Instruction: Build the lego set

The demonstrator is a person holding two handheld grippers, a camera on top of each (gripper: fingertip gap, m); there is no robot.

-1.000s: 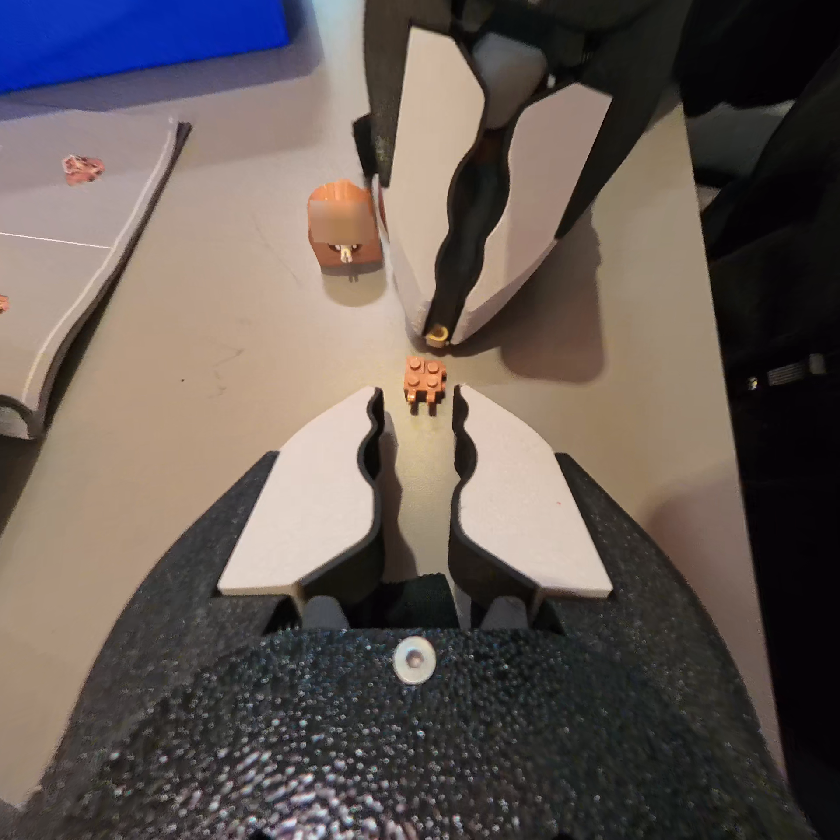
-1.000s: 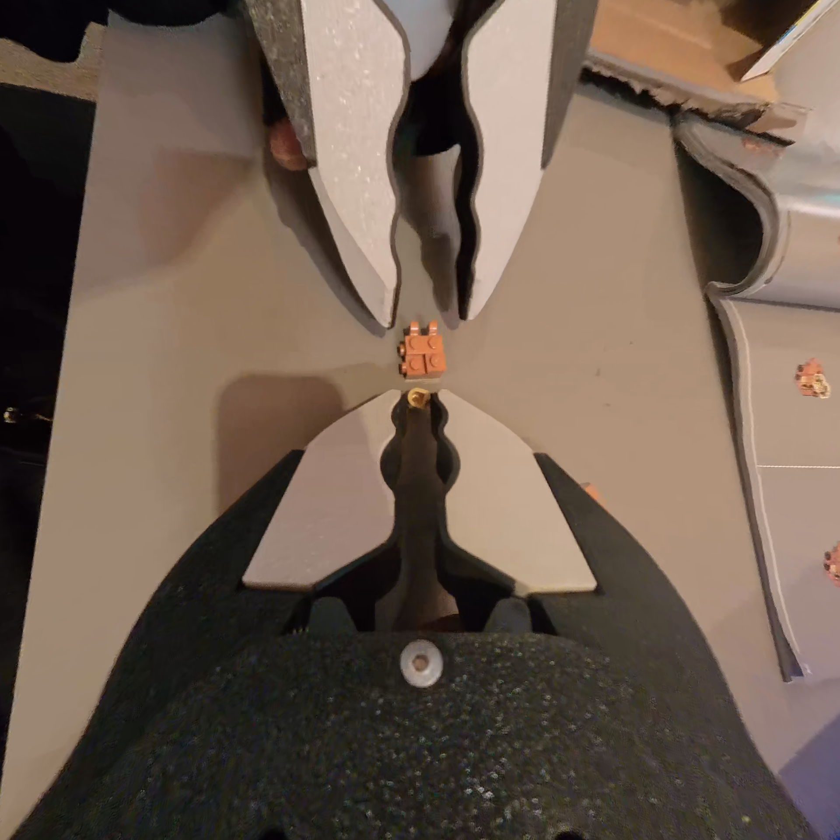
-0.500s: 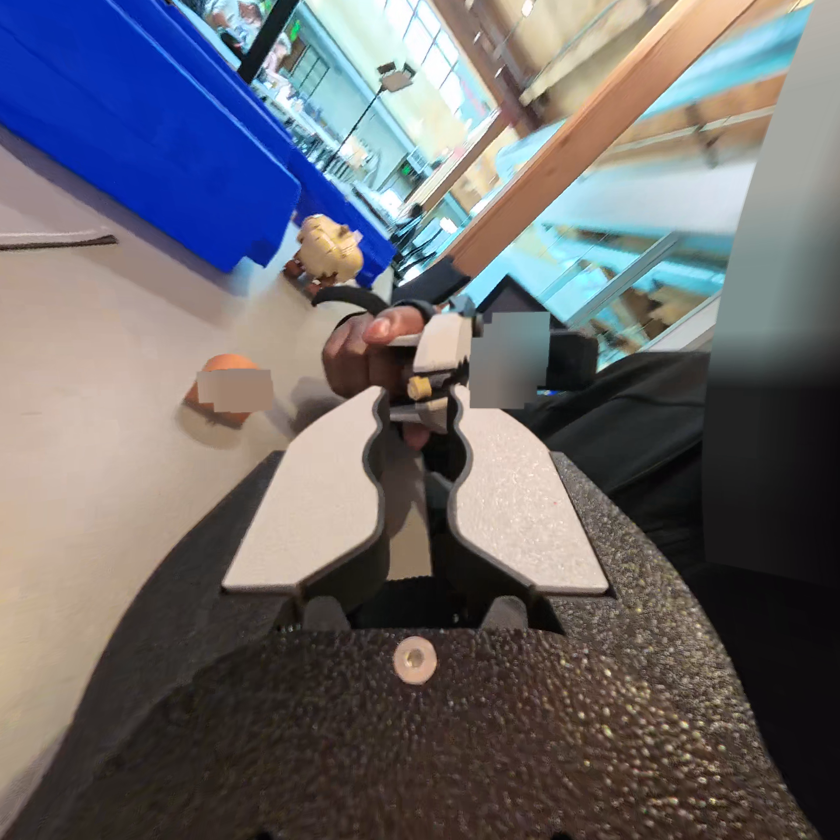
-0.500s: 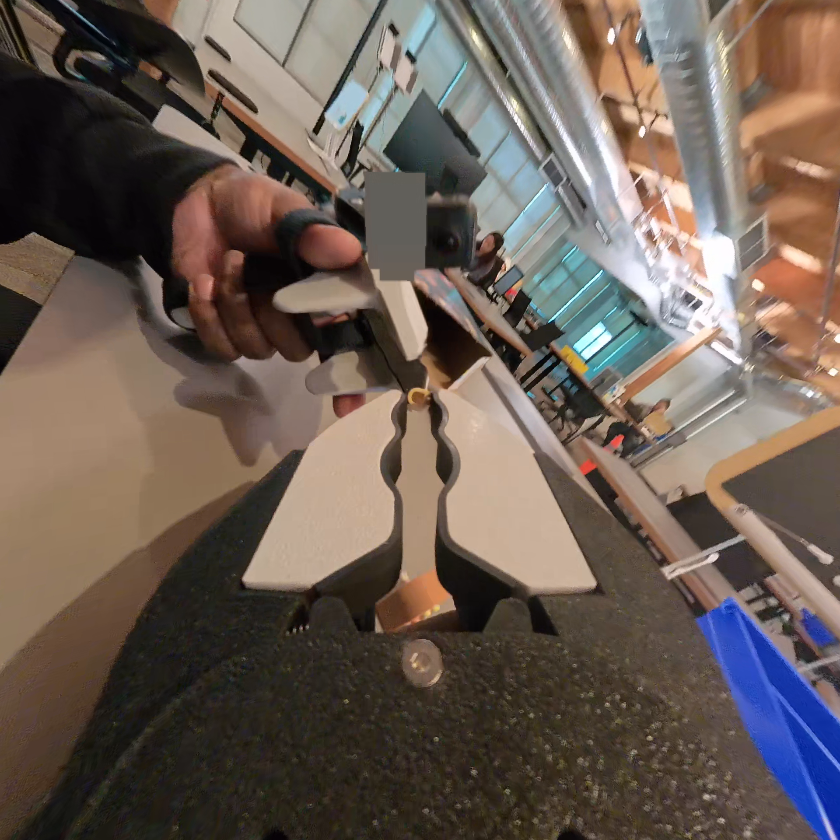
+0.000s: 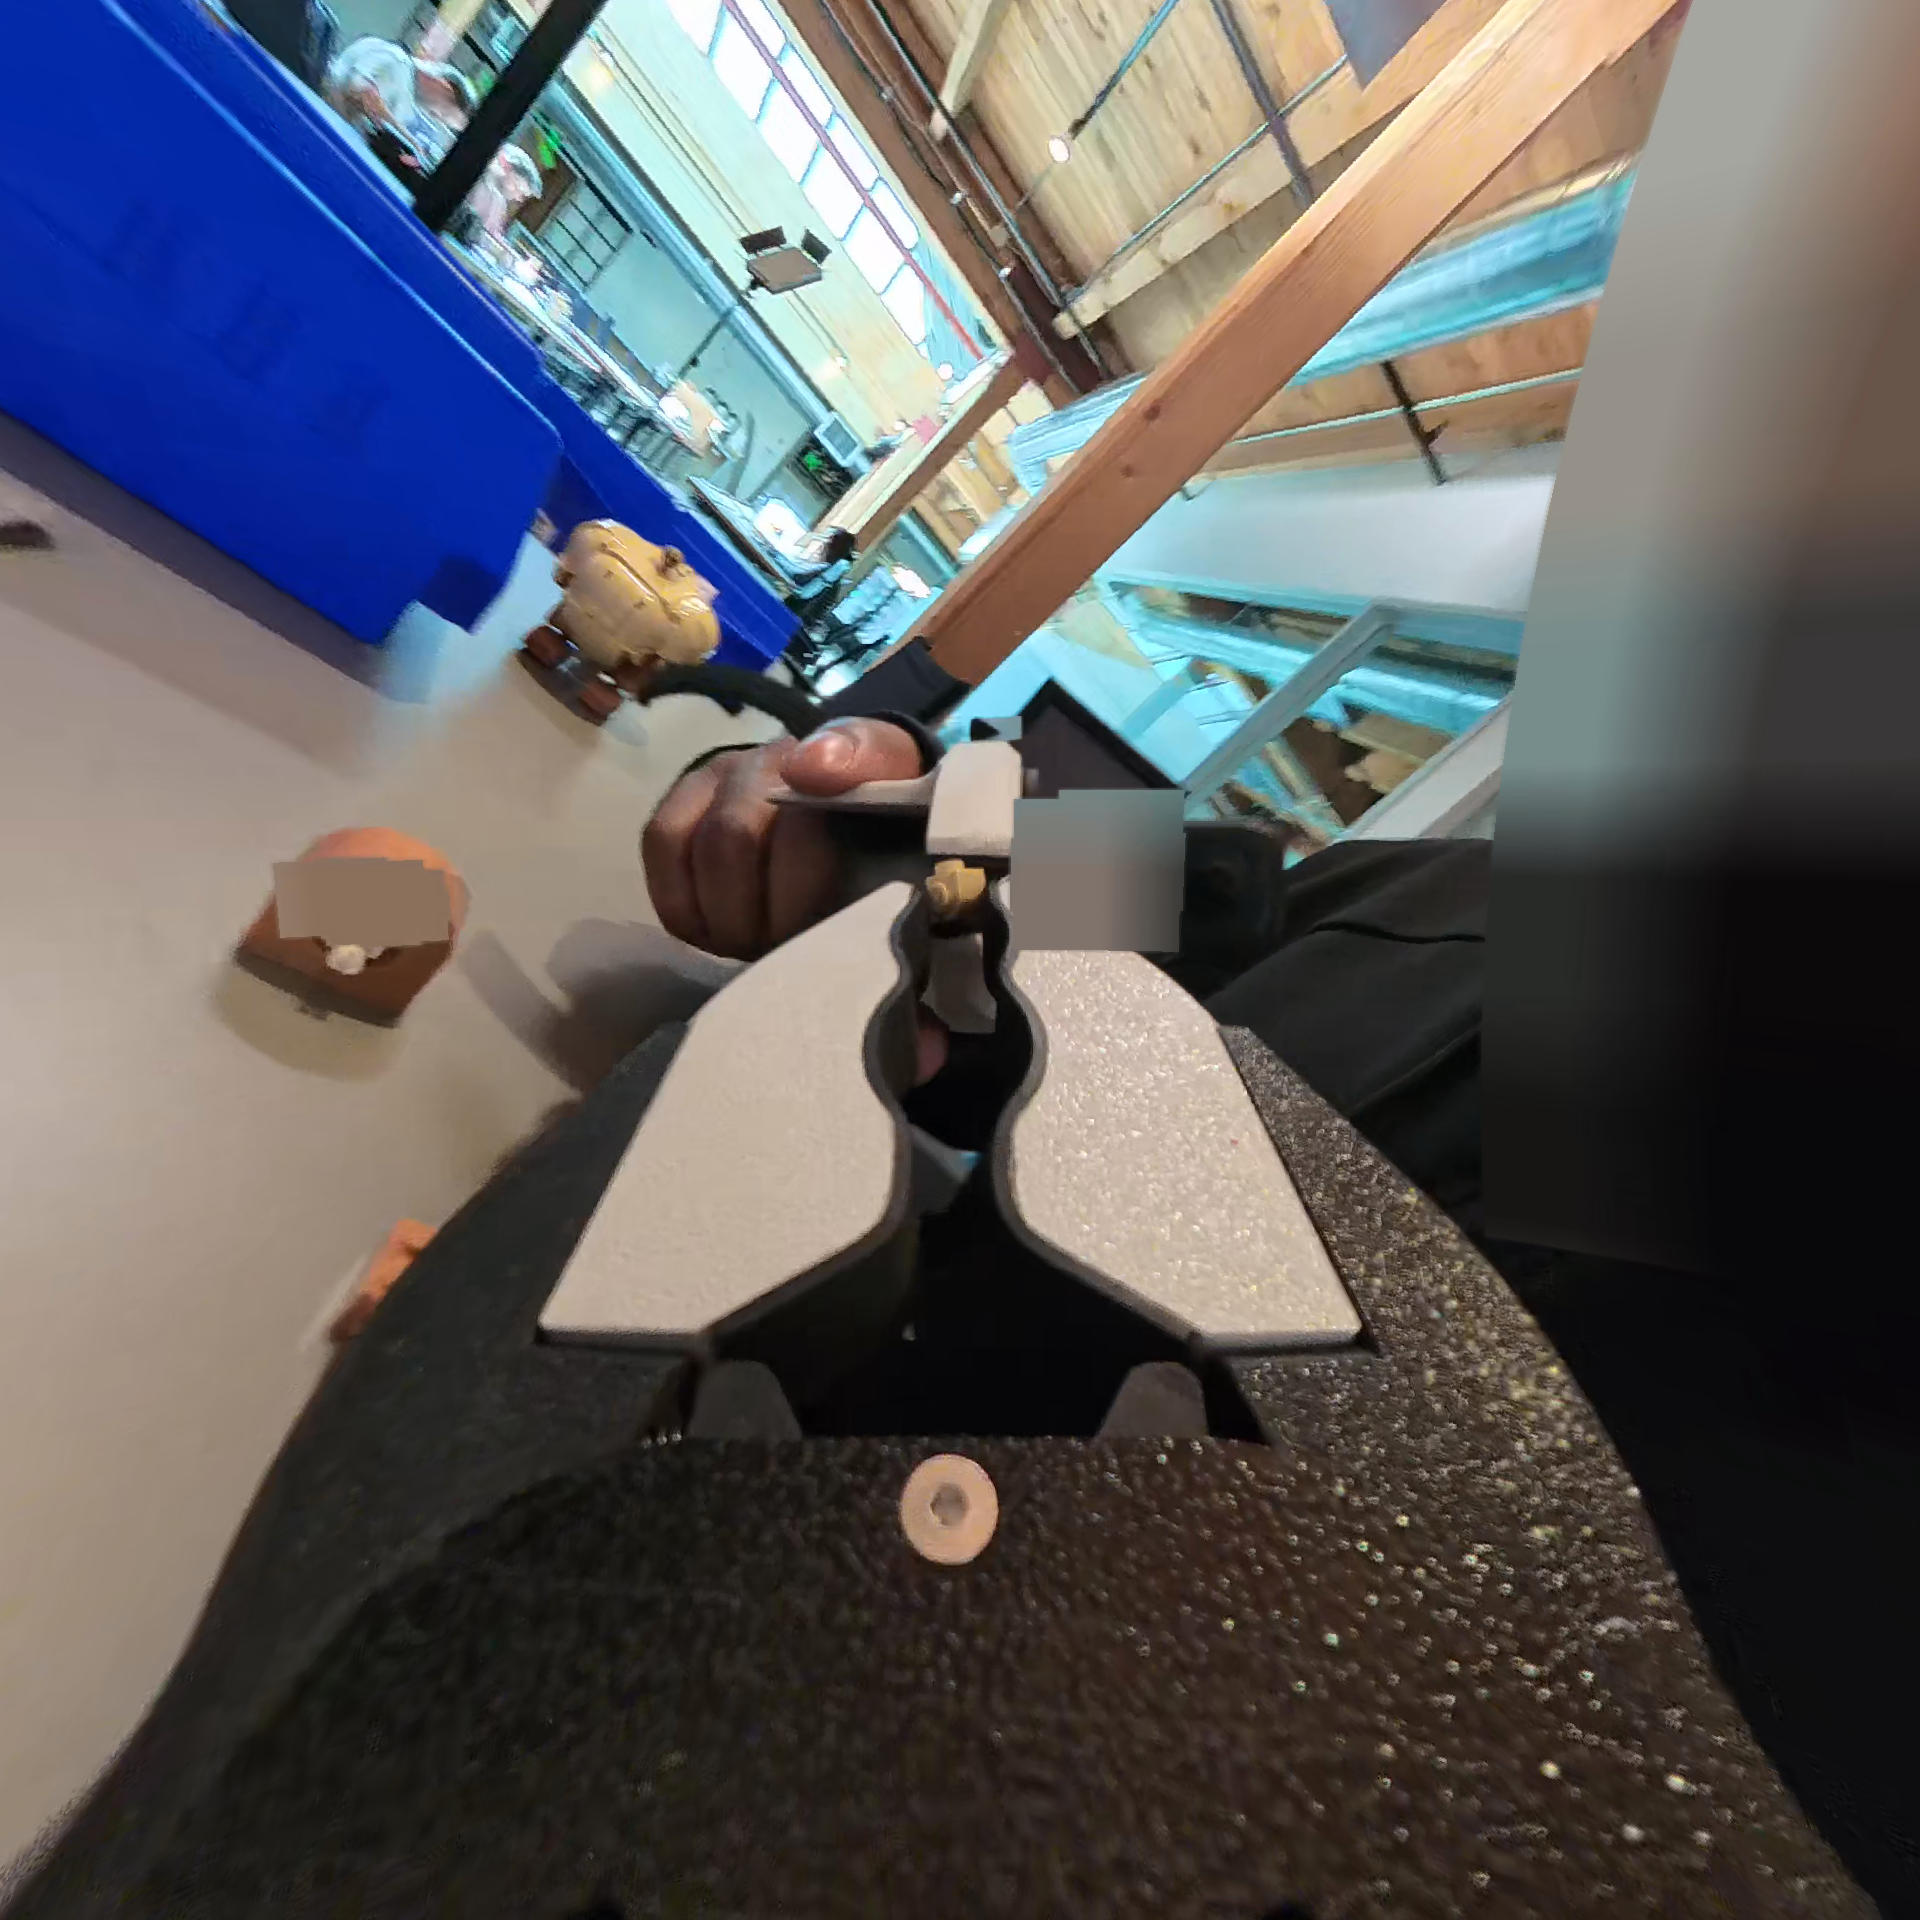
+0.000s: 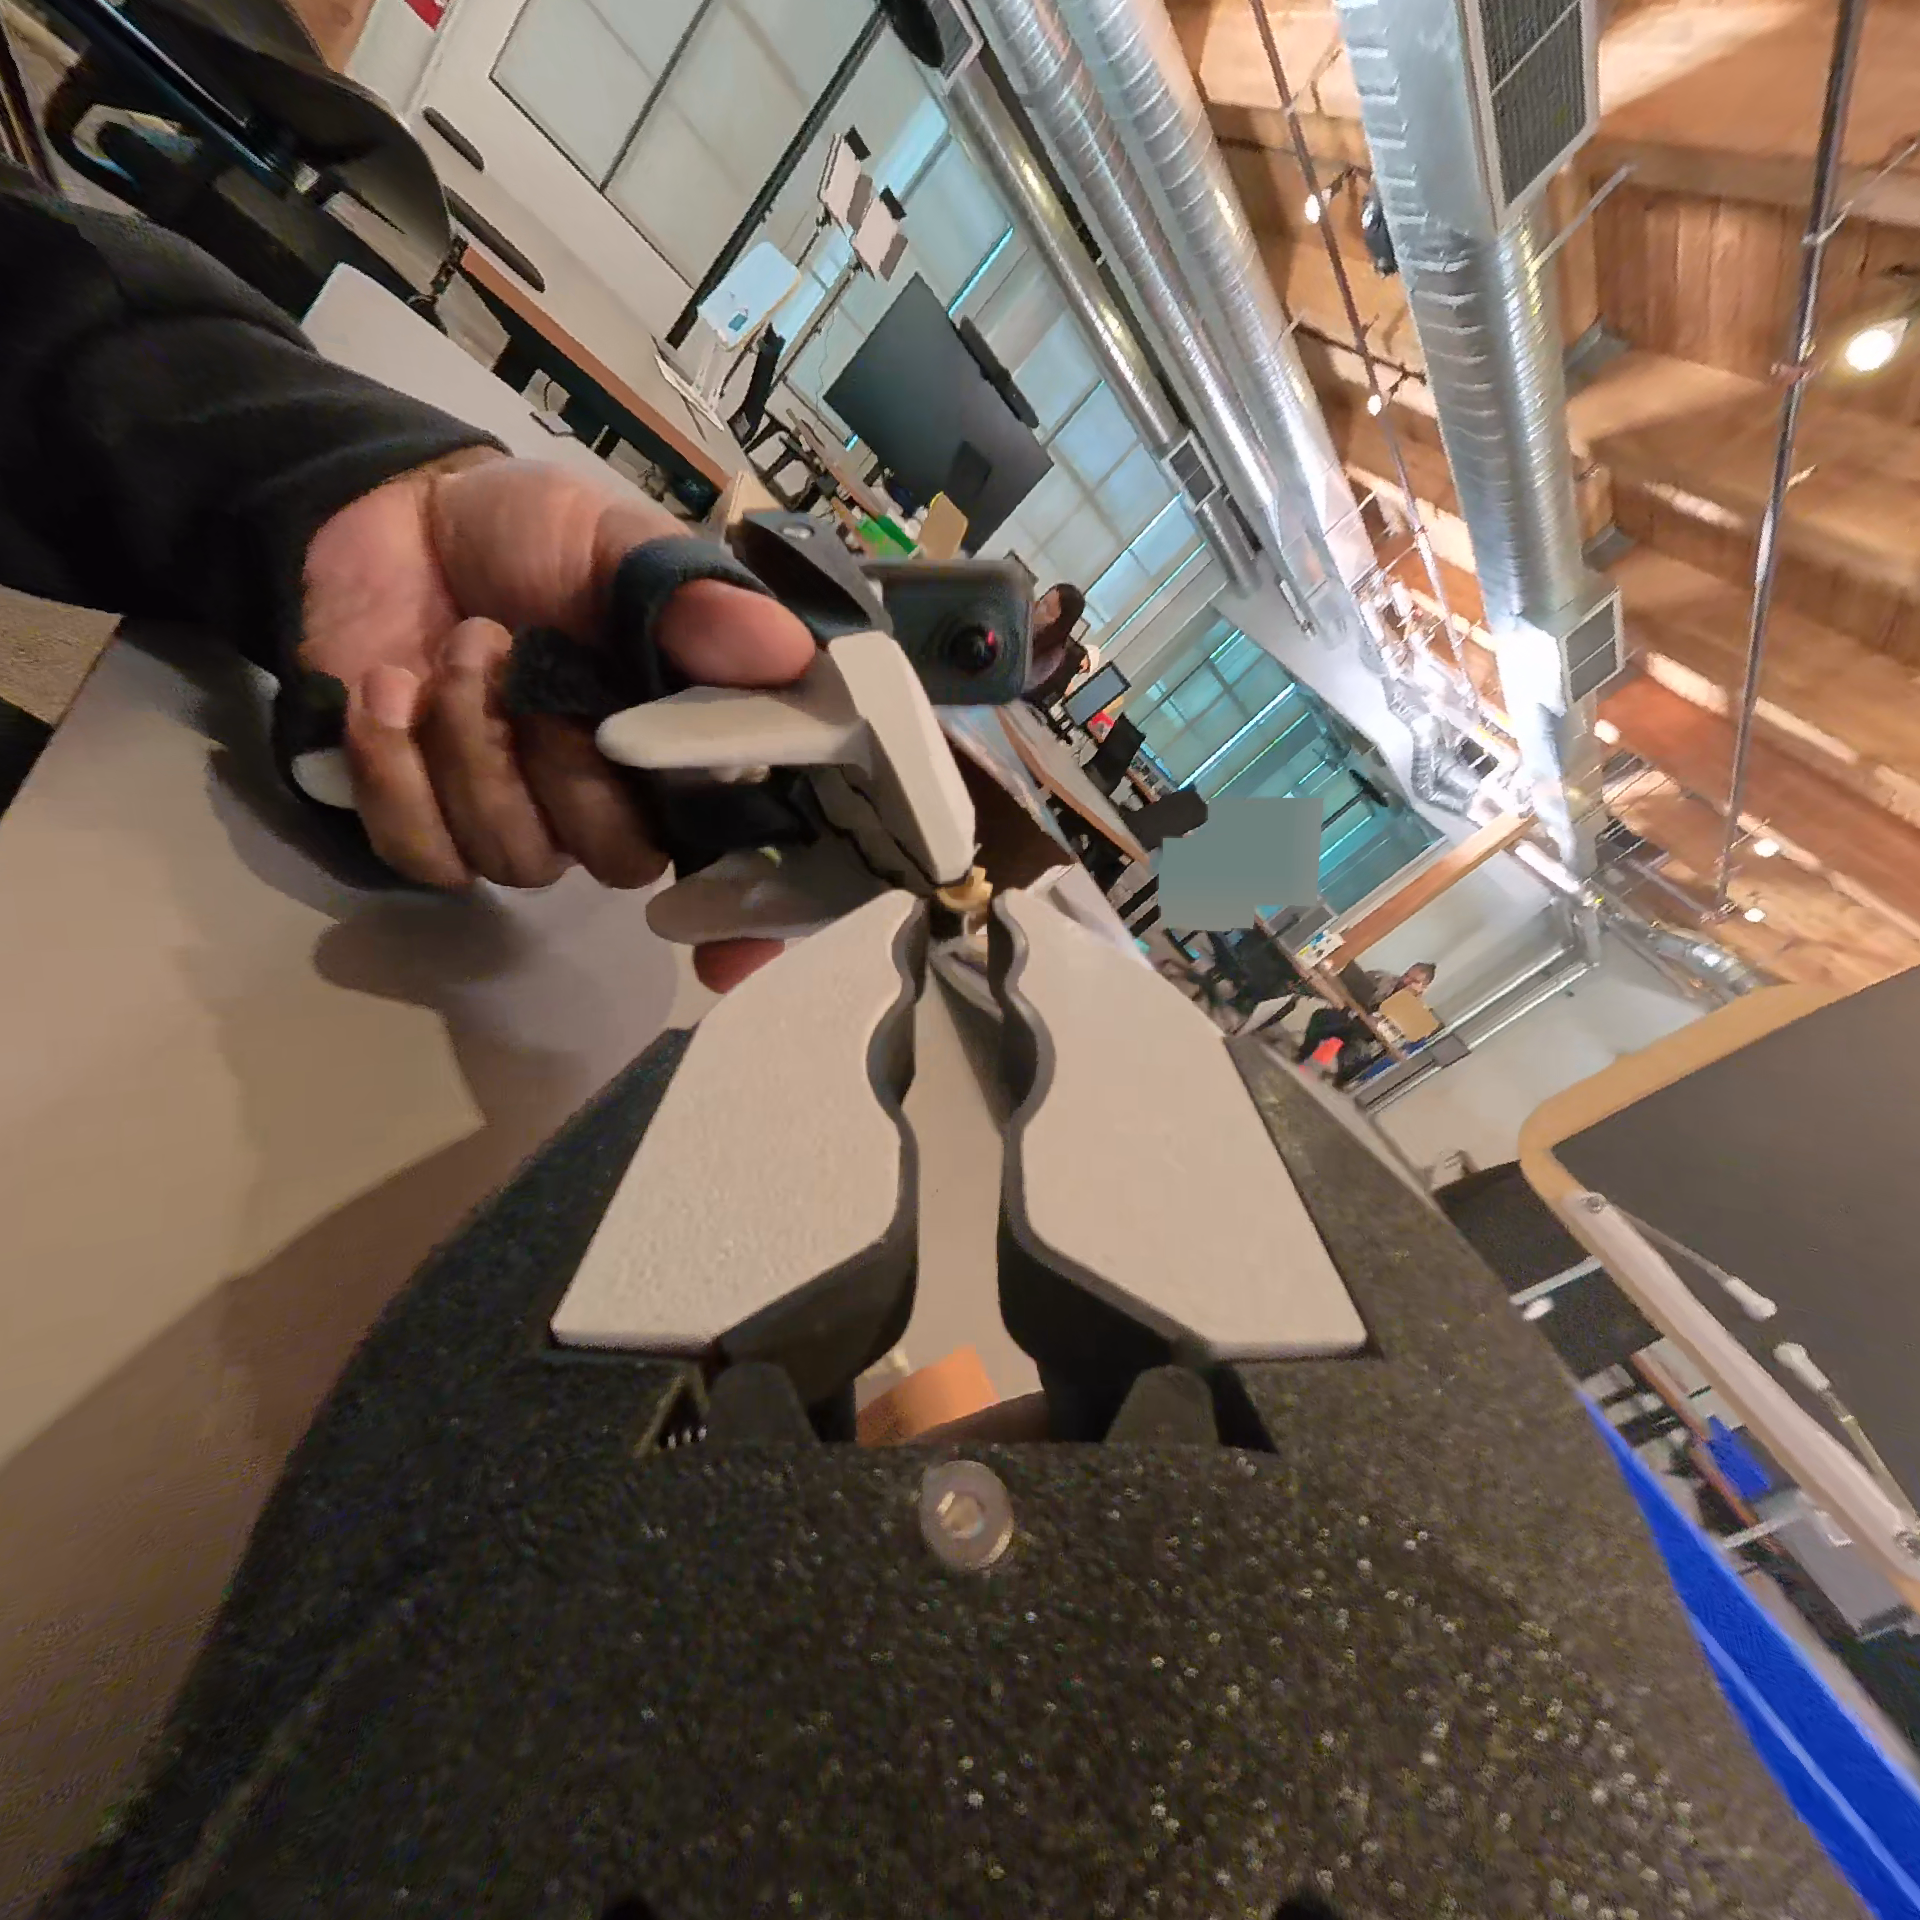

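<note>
Tan piece, axis unclear through blur, sits pinched where left claw and right claw meet.

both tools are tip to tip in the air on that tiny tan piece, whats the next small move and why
Probably ease the left tool straight back a touch. The tan piece sits right where both tools' tips meet, and the right tool pinches it, so backing off slowly would show whose grip carries it.
</note>
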